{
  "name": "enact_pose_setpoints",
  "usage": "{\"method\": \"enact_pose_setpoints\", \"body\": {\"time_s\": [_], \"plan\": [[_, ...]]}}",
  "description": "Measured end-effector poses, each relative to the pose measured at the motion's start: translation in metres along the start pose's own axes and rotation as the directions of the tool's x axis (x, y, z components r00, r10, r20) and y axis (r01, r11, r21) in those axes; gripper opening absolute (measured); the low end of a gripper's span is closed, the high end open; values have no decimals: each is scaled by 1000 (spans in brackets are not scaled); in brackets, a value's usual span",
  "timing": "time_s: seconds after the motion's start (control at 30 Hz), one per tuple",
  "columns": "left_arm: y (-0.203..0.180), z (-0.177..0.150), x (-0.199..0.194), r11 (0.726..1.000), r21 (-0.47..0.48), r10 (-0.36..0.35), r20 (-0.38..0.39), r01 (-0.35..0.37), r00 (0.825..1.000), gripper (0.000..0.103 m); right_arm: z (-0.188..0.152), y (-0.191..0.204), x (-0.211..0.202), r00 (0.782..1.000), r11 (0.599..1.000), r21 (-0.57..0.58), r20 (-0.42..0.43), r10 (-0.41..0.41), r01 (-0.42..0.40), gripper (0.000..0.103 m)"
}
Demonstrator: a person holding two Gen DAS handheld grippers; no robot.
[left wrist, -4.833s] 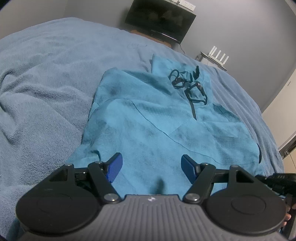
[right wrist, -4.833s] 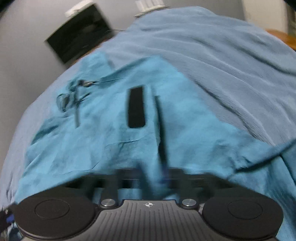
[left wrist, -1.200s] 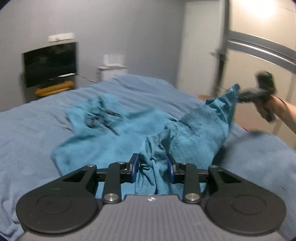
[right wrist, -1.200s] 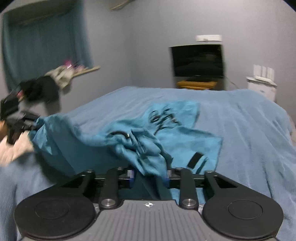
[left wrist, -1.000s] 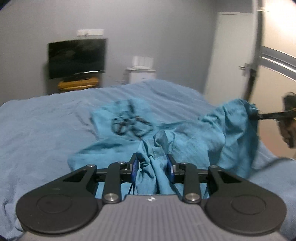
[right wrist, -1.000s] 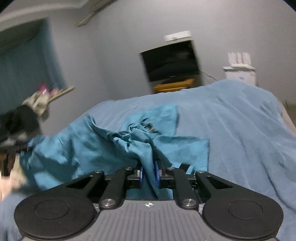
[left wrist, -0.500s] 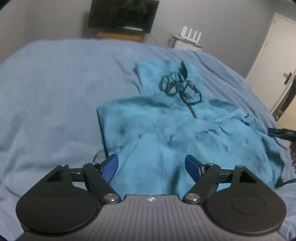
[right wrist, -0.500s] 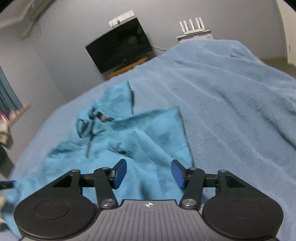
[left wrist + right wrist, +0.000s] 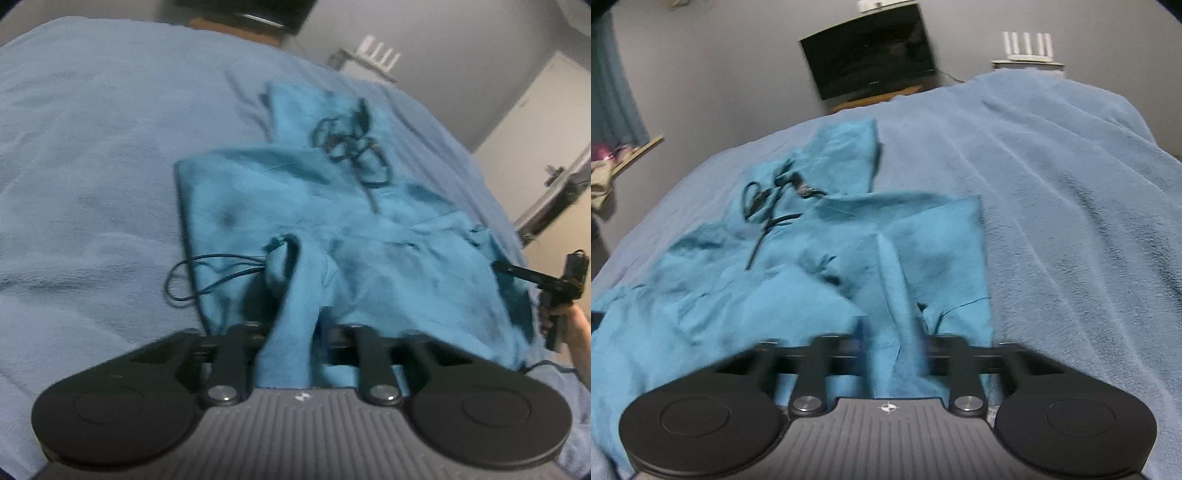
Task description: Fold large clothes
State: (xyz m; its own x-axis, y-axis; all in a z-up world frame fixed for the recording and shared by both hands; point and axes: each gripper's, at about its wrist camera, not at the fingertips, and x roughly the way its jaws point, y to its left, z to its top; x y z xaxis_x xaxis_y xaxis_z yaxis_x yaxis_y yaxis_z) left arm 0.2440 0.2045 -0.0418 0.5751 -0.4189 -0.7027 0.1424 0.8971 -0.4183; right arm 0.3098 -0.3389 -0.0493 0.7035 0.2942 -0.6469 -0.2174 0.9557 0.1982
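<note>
Pinching a ridge of the teal terry-cloth garment (image 9: 295,325), my left gripper (image 9: 295,332) has its jaws drawn narrow with the cloth bunched up between them and rising ahead of me. The rest of the garment (image 9: 768,295) lies spread on the pale blue fleece bed cover (image 9: 92,147) straight ahead of my jaws. At its far end sits a tangle of black drawstring cord (image 9: 351,147), and a thin dark cord loop (image 9: 192,280) spills off the cloth's edge onto the cover, just ahead and to the left of my left jaws.

My right gripper (image 9: 894,343) likewise has its jaws closed in on a fold of the same garment, a strip of cloth running up between them; motion blur hides the pads themselves. From the left view, that right gripper (image 9: 517,273) shows far off to the right, its tip against the garment's edge.

Beyond the bed, past the garment's far end, a black flat television screen (image 9: 868,51) hangs on the grey wall, and a white router with upright antennas (image 9: 1027,44) stands to its right. No containers are visible in either view.
</note>
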Motion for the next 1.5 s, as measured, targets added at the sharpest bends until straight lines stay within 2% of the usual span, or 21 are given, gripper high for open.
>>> {"method": "enact_pose_setpoints", "body": {"time_s": [0.03, 0.07, 0.17, 0.27, 0.33, 0.43, 0.5, 0.57, 0.63, 0.73, 0.8, 0.83, 0.87, 0.93, 1.03, 1.1, 1.17, 1.2, 1.3, 1.4, 1.5], "plan": [[-6, 0, -4, 1000, 23, 14, 28, -14, 1000, 9, 0, 3, -6, 1000, 1000, -12, 24, 2, -2, 14], [-14, 0, -9, 998, 61, 24, 67, -28, 997, 8, 2, 7, -11, 999, 1000, -26, 53, 2, 0, 5], [-34, 9, -15, 987, 136, 68, 167, -91, 984, 7, 14, 17, -24, 988, 998, -55, 153, -33, 41, 2], [-44, 30, -10, 966, 183, 131, 256, -181, 958, 6, 30, 26, -30, 961, 997, -30, 272, -57, 68, 2], [-41, 45, 1, 958, 176, 172, 275, -226, 946, 6, 38, 28, -29, 936, 993, -16, 335, -107, 119, 2], [-28, 56, 38, 944, 159, 254, 217, -291, 943, 7, 43, 27, -8, 916, 978, 39, 343, -206, 205, 3], [-22, 55, 66, 928, 174, 310, 130, -329, 942, 10, 42, 21, 16, 917, 963, 80, 295, -270, 257, 10], [-21, 52, 81, 907, 182, 368, 96, -380, 925, 27, 37, 16, 43, 920, 946, 87, 223, -324, 312, 25], [-22, 51, 80, 896, 177, 392, 109, -406, 913, 36, 29, 17, 54, 906, 925, 80, 188, -379, 371, 38], [-24, 52, 62, 902, 118, 398, 146, -416, 906, 44, 20, 21, 41, 895, 922, 74, 221, -387, 380, 56], [-33, 48, 39, 900, 79, 404, 219, -429, 888, 50, 15, 28, 25, 896, 928, 46, 246, -370, 370, 59], [-36, 45, 28, 900, 67, 403, 255, -432, 879, 61, 14, 33, 17, 901, 933, 28, 251, -353, 358, 59], [-45, 42, 18, 902, 61, 395, 287, -428, 873, 66, 11, 37, 6, 910, 942, 11, 257, -327, 336, 59], [-64, 32, 10, 920, 74, 344, 321, -386, 882, 75, 5, 49, -13, 934, 966, -18, 259, -245, 258, 62], [-88, 12, 18, 957, 100, 238, 273, -274, 932, 75, -1, 78, -19, 971, 987, -91, 211, -113, 134, 66], [-100, -3, 39, 967, 120, 195, 208, -223, 959, 75, -8, 95, -12, 981, 982, -155, 178, -83, 111, 66], [-112, -18, 62, 962, 160, 196, 154, -220, 969, 75, -16, 111, -1, 986, 971, -215, 149, -77, 109, 68], [-116, -26, 72, 957, 186, 204, 125, -225, 971, 75, -20, 117, 5, 988, 962, -246, 131, -85, 115, 70], [-119, -46, 89, 929, 251, 261, 79, -272, 962, 75, -37, 119, 29, 976, 922, -320, 80, -202, 217, 73], [-117, -57, 88, 926, 268, 260, 58, -266, 964, 75, -42, 95, 35, 951, 922, -242, 13, -308, 302, 75], [-114, -61, 83, 924, 259, 276, 61, -282, 959, 76, -38, 78, 27, 927, 918, -143, 8, -374, 371, 78]]}}
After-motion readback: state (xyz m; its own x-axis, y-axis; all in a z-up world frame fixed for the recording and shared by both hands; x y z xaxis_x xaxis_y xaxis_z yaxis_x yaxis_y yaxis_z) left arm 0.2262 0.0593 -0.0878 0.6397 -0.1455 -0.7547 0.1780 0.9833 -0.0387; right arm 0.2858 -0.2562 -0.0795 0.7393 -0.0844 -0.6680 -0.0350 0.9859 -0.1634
